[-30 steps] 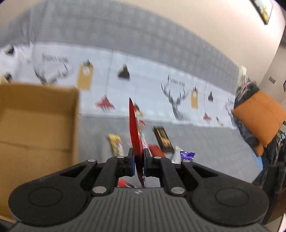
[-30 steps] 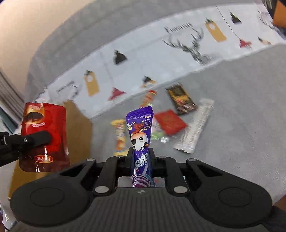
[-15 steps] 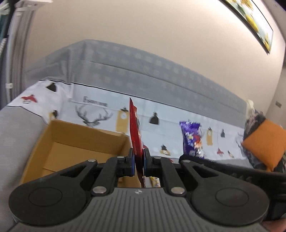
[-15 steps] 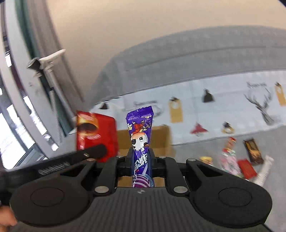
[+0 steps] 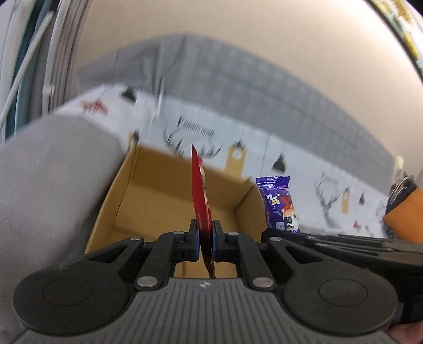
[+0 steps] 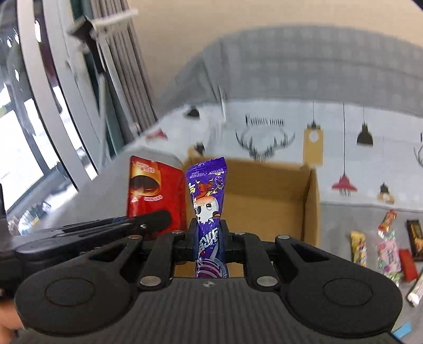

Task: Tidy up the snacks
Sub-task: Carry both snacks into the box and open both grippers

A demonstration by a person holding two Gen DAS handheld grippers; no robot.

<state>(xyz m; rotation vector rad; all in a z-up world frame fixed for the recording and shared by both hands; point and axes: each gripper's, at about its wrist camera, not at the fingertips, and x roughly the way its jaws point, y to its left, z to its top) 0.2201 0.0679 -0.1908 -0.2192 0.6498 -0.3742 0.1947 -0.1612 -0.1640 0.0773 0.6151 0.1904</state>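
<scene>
A plain beige wall (image 5: 264, 66) fills the upper field ahead of the gripper. Below it runs a grey checked sofa backrest (image 6: 317, 66). A white printed cloth (image 6: 277, 127) with antler, lamp and tag motifs lies ahead. A grey cushion surface (image 5: 53, 172) sits to the left. Grey curtains (image 6: 121, 79) and a bright window (image 6: 15, 148) stand at far left. An orange cushion (image 5: 407, 222) lies at right. A framed picture (image 5: 401, 21) hangs upper right.

The left gripper (image 5: 205, 239) has its jaws clamped on a thin red snack packet (image 5: 201, 201), held upright and edge-on to its camera. The right gripper (image 6: 208, 235) pinches a purple snack packet (image 6: 207, 201), also upright. The two grippers sit close side by side, left just beside right.
</scene>
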